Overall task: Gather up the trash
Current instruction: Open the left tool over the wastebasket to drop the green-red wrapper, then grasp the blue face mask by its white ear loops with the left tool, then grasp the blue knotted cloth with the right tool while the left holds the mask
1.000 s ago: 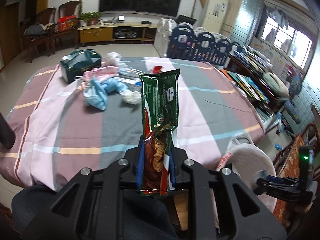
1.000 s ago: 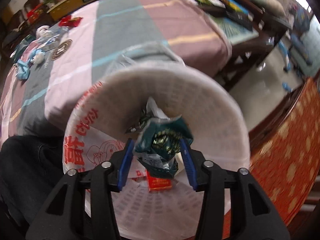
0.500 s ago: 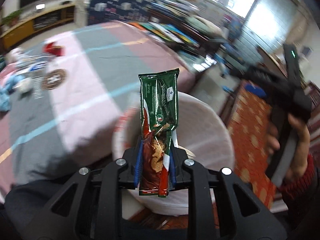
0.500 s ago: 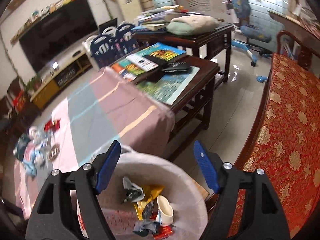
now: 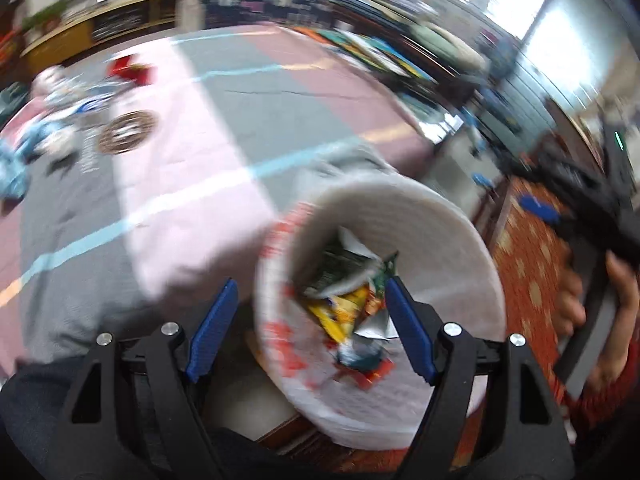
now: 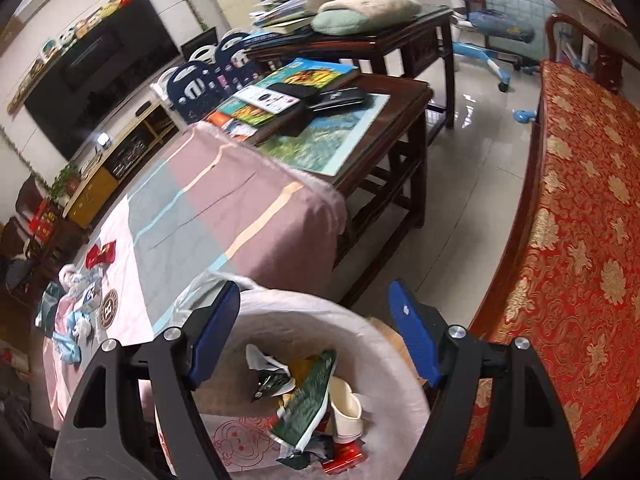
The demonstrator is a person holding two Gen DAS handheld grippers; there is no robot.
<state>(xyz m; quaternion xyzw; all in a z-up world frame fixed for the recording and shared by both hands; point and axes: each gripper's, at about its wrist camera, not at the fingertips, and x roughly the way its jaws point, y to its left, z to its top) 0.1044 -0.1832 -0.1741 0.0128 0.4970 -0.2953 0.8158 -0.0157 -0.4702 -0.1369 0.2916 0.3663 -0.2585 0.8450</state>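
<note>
A white bag-lined trash bin [image 5: 452,236] stands by the table's near edge, also in the right wrist view [image 6: 320,316]. It holds several wrappers, a paper cup [image 6: 346,404] and a green biscuit packet [image 6: 310,396]. My left gripper [image 5: 308,328] is open and empty just above the bin's mouth. My right gripper [image 6: 314,336] is open and empty above the bin's far rim; it shows in the left wrist view [image 5: 576,196], held in a hand. More trash [image 5: 128,68] lies on the striped tablecloth [image 5: 192,168].
A dark wooden table [image 6: 404,108] with books stands beyond the striped table. A red patterned bench [image 6: 580,216] runs along the right. Tiled floor [image 6: 472,184] lies between them. A round coaster [image 6: 108,308] and cloth items lie at the table's far left.
My left gripper opened and the green biscuit packet dropped into the bin. The left view swung down over the bin. The right gripper stayed open, barely moving.
</note>
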